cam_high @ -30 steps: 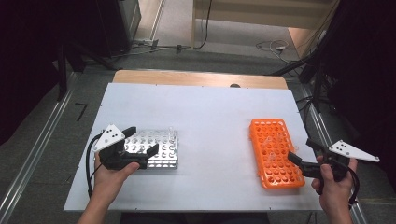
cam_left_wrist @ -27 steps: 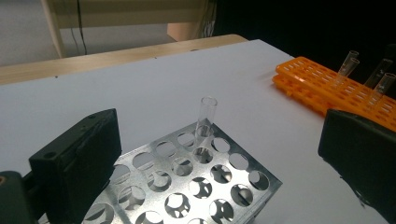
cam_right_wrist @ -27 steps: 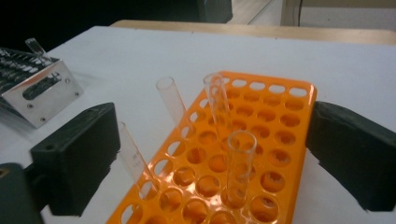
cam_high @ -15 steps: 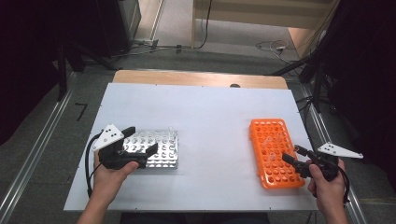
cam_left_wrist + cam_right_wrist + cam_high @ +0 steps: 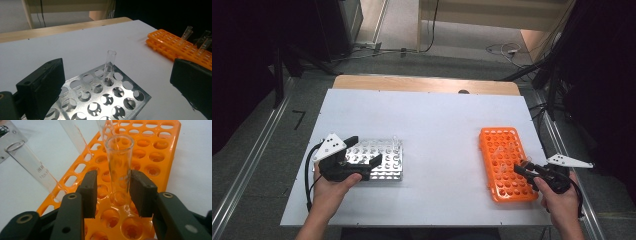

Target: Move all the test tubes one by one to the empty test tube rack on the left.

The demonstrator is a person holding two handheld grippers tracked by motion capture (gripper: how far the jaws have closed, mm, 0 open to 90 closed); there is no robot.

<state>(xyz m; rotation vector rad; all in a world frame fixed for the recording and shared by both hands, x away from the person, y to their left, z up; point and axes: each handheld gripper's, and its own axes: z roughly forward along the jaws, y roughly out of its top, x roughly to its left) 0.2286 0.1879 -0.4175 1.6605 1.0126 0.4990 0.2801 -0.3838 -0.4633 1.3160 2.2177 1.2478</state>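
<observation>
White table [image 5: 437,115], wooden edge [image 5: 412,83]

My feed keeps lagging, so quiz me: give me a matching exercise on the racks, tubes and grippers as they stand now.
Things:
1. Metal rack
2. Orange rack
3. Right gripper
4. Left gripper

States:
a. jaws wide open over a rack
b. holds one upright glass tube
c. holds several tubes, at the table's right
d. jaws either side of a tube, with gaps showing

Pairs: 1-b, 2-c, 3-d, 4-a
</observation>
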